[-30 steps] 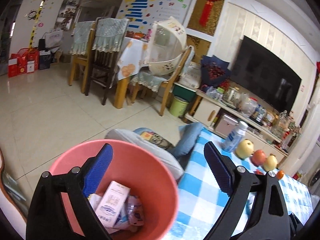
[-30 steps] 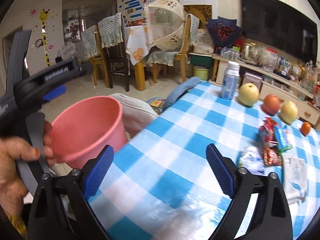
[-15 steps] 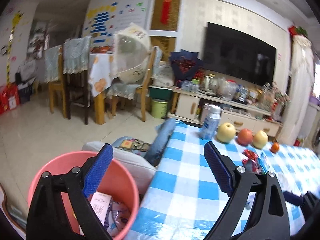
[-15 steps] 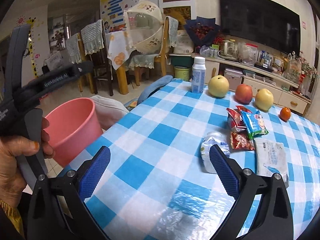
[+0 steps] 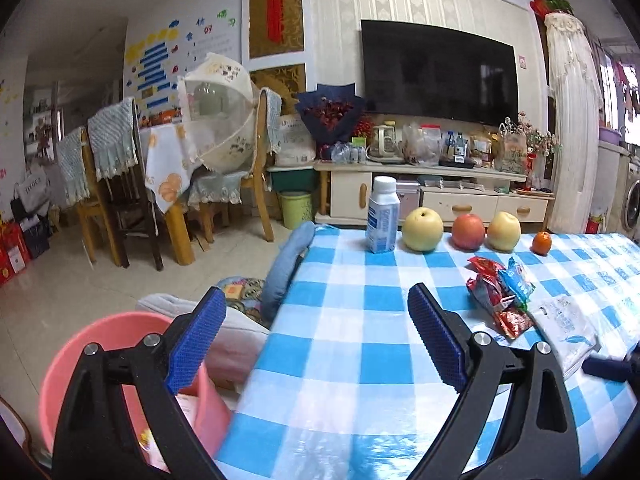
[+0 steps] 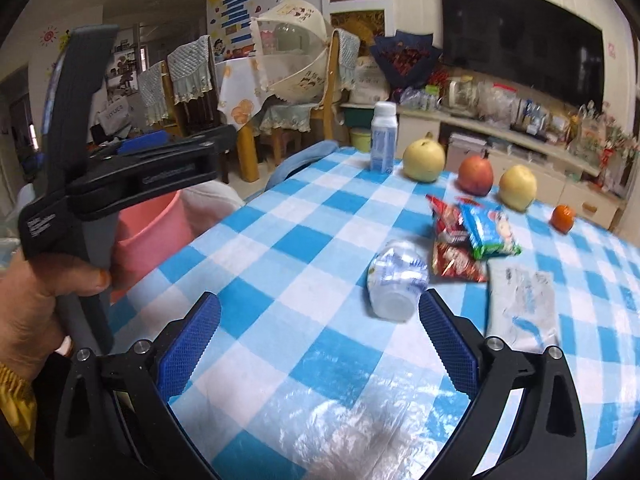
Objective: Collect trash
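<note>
A pink bin [image 5: 100,344] with trash inside stands off the table's left edge; it also shows in the right wrist view [image 6: 156,232]. On the blue checked tablecloth [image 6: 304,248] lie a crushed clear bottle [image 6: 396,280], red and blue snack wrappers [image 6: 468,236] and a white packet [image 6: 520,304]. The wrappers [image 5: 500,292] and the packet [image 5: 564,324] also show in the left wrist view. My left gripper [image 5: 316,340] is open and empty over the table's left edge. My right gripper [image 6: 320,344] is open and empty, just short of the bottle.
An upright white bottle [image 5: 383,216], two pears [image 5: 422,229], an apple [image 5: 468,232] and a small orange [image 5: 541,243] line the table's far edge. Grey and blue cushions [image 5: 240,320] lie beside the bin. Chairs and a dining table [image 5: 168,168] stand behind.
My left gripper has swung right, from over the bin to the table's edge. My right gripper has moved forward to the crushed bottle. Both stay open.
</note>
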A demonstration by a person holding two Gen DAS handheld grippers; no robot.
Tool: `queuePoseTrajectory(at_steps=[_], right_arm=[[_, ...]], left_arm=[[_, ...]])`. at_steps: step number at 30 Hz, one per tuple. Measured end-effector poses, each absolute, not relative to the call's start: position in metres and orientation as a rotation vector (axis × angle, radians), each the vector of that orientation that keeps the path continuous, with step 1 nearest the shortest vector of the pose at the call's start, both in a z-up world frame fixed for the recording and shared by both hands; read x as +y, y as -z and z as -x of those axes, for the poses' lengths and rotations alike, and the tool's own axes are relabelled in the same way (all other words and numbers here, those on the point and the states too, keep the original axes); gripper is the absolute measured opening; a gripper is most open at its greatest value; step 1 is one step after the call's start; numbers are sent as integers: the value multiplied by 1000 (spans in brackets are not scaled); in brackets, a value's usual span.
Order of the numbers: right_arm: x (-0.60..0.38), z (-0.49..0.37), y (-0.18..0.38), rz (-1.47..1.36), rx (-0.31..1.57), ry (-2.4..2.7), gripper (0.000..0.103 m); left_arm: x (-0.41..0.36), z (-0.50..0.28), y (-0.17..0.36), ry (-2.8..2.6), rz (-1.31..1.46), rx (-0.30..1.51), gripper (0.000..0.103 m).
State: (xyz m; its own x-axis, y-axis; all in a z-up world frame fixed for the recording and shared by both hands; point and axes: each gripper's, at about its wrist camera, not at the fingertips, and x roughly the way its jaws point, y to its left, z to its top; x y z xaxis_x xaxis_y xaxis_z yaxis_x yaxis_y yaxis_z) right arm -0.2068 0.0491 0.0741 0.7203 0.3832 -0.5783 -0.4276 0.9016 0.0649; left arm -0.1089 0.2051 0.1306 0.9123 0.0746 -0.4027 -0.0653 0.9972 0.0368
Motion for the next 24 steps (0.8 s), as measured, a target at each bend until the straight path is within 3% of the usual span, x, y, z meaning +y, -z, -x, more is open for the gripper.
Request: queuePoseTrajectory(at_steps=[24], right_arm=[[-54, 186, -70, -126, 769, -334, 98]], left_arm=[[111, 88, -109, 39, -173, 471, 93]])
